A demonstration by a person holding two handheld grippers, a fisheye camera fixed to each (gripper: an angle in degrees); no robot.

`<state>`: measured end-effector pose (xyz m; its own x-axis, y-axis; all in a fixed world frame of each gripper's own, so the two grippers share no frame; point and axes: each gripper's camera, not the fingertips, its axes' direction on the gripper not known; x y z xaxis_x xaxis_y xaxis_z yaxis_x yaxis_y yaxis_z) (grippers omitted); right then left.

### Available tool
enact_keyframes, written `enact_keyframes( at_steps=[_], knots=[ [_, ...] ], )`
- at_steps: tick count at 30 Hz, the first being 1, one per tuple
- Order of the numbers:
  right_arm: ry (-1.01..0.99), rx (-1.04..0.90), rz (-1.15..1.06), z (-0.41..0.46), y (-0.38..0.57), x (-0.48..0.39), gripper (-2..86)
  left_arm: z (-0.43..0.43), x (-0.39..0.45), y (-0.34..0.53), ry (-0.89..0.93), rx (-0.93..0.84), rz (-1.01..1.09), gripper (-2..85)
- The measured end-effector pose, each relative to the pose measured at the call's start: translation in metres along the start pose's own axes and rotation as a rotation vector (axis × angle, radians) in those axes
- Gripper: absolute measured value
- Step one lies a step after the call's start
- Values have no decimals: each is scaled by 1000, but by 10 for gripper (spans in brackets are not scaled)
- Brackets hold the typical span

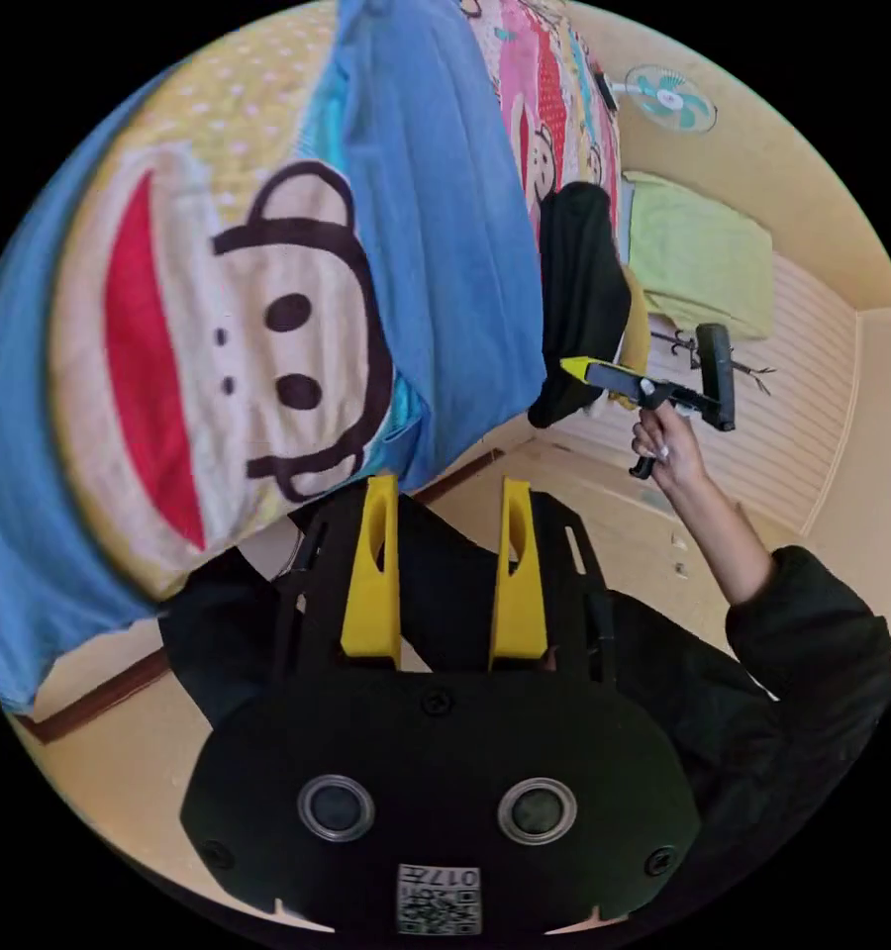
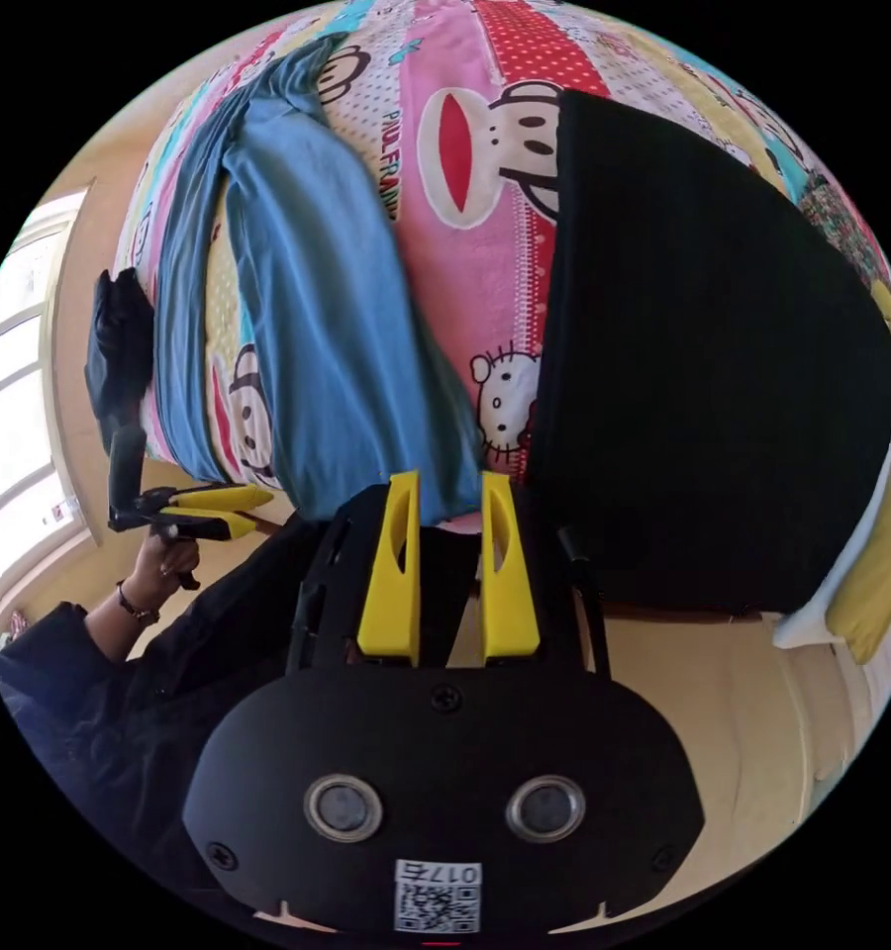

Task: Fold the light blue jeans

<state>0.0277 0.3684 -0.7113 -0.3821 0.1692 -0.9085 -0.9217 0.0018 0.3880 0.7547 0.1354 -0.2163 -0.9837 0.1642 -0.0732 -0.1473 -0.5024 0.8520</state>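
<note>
left gripper view: our left gripper (image 1: 445, 495) sits low centre, its two yellow jaws parallel with an open gap between them, nothing pinched. the jaw tips stop just short of the lower end of the light blue jeans (image 1: 445, 237), which lie at 12 o'clock from the jaws, near but not touching. the jeans are a long strip on the cartoon-print bedspread (image 1: 178, 356), long axis running from about 6 toward 12 o'clock in this view, lower end hanging over the bed edge. a black garment (image 1: 579, 287) lies at 1 o'clock from the jaws, beside the jeans. at 2 o'clock a hand (image 1: 663, 445) holds the right gripper (image 1: 576, 367), yellow tip pointing at the black garment's lower edge; we cannot tell from here how far its jaws stand apart. a green pillow (image 1: 703, 247) and a wall fan (image 1: 671, 97) lie beyond.

right gripper view: the right gripper (image 2: 449, 490) has its jaws parallel, narrow gap, holding nothing. the jeans (image 2: 327, 336) start just at the jaw tips and run away toward 11 o'clock, lengthwise along the bedspread (image 2: 475, 148). the black garment (image 2: 703, 356) lies at 1 to 2 o'clock, just beside the right jaw. at 9 o'clock the left gripper (image 2: 262, 510) shows side-on, jaws slightly apart, tips near the hanging end of the jeans.
</note>
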Motion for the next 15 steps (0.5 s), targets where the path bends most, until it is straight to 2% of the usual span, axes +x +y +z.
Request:
enact_keyframes(
  at_steps=[3,5,6,7,9,11,13,15],
  knots=[
    [-121,-145,-119,27,-1,7,64,40,2,-21,-89,-121,-107,106],
    [-157,-180,-167,28,5,8,43,39,10,-14,-108,-96,-31,17],
    [-188,-155,-191,18,12,9,36,37,11,-9,-97,-93,-4,12],
    [-228,-144,-204,12,16,10,34,31,13,2,-30,-87,59,2],
    [-524,-129,-252,-12,33,19,26,15,14,23,177,-50,166,-5],
    [-686,-95,-280,-30,49,26,22,-10,3,58,451,87,227,-8],
    [-691,-58,-277,-41,63,35,19,-20,-16,80,510,194,165,-9],
    [-653,-66,-233,-37,66,48,14,-14,-38,93,419,226,25,-9]
  ],
)
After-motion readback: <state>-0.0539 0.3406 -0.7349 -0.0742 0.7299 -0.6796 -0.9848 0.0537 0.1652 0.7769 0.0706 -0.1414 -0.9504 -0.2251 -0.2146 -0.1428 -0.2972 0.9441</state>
